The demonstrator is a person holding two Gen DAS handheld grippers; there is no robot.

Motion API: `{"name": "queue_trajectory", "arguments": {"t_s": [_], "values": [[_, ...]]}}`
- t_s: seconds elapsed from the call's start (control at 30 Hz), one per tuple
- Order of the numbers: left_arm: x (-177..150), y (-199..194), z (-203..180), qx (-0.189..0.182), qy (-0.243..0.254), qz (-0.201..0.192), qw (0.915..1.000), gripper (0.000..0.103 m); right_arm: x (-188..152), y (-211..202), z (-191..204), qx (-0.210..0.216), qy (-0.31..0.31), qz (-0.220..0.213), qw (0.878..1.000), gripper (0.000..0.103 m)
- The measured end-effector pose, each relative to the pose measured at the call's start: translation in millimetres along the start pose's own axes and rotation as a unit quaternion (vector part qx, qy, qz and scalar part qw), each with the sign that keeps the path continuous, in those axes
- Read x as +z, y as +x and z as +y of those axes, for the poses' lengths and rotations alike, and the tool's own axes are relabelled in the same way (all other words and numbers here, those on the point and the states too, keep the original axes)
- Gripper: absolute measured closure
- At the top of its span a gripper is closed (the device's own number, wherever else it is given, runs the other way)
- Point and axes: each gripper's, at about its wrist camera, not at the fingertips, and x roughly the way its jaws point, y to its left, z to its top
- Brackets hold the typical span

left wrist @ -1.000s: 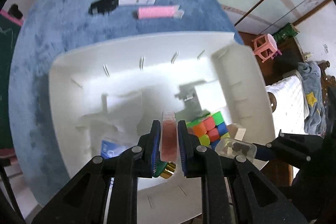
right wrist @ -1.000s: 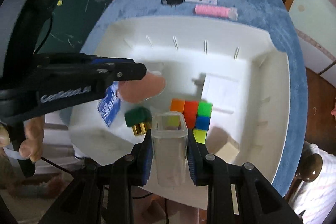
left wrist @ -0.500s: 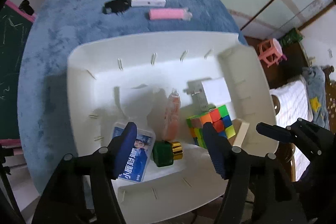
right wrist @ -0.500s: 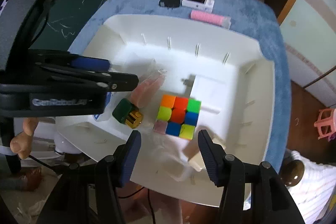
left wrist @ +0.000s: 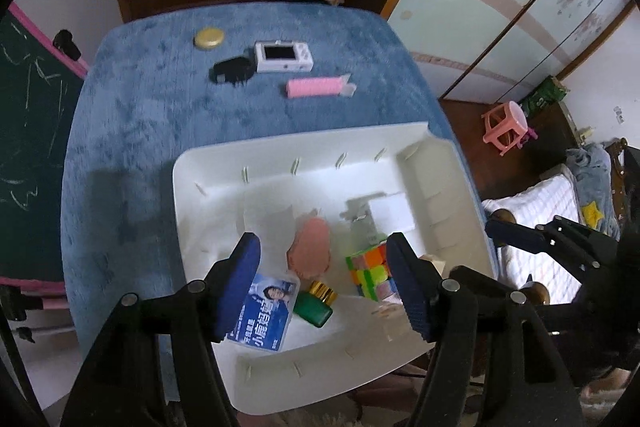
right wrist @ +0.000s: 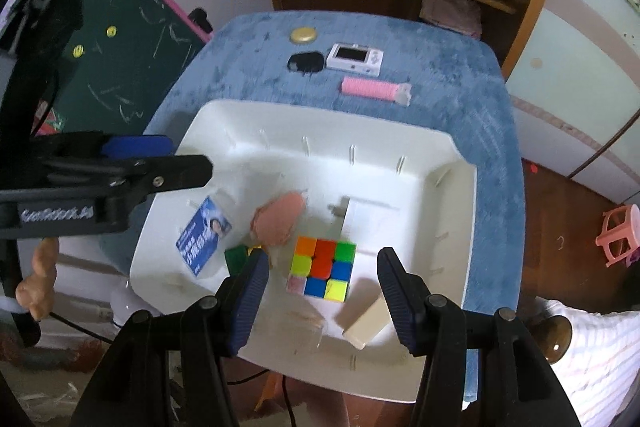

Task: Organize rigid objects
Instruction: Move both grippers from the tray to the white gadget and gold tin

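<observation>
Both your left tongs and right tongs are wide open and hold nothing, above the white tray. I judge the next step is the items lying on the blue counter: the pink roller, the white device. Reach far forward. Only the right view shows the wooden block fully.

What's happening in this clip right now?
A person with a handheld gripper in each hand is sorting small objects into a white bin on a blue-covered table. Both the left gripper and the right gripper are open and empty above it. The bin holds a puzzle cube, a pinkish bottle, a green bottle and a blue card case. A pink case, a white device, a black item and a gold lid remain on the table.
</observation>
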Motion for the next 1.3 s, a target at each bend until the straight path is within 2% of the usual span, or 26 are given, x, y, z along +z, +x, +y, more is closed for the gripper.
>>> {"name": "queue_trajectory", "arguments": {"t_s": [0.27, 0.43, 0.67, 0.77, 0.93, 1.23, 1.3], "values": [[25.3, -15.9, -0.7, -0.007, 0.001, -0.019, 0.9998, 0.034, 16.6, -7.7, -9.8, 0.011, 0.023, -0.015, 1.0, 0.046], [52.2, -29.3, 4.2, 0.001, 0.004, -0.033, 0.9994, 0.034, 30.9, -11.4, -19.9, 0.013, 0.038, -0.02, 0.999, 0.046], [104.4, -53.6, 22.2, 0.039, 0.016, -0.069, 0.9967, 0.034, 68.4, -24.1, -41.5, -0.001, 0.06, -0.045, 0.997, 0.046], [126.2, -56.6, 34.5, 0.054, 0.015, -0.079, 0.9953, 0.031, 85.9, -23.8, -50.5, -0.015, 0.063, -0.05, 0.997, 0.046], [160.1, -47.8, 56.5, 0.075, 0.009, -0.083, 0.9937, 0.03, 121.7, -14.7, -63.6, -0.029, 0.072, -0.052, 0.996, 0.046], [221.0, 7.3, 99.0, 0.1, -0.014, -0.046, 0.9938, 0.03, 184.8, 21.8, -70.4, -0.022, 0.084, -0.04, 0.995, 0.046], [231.1, 20.8, 109.5, 0.099, -0.029, -0.036, 0.994, 0.03, 199.8, 33.9, -71.7, -0.015, 0.09, -0.032, 0.995, 0.041]]}}
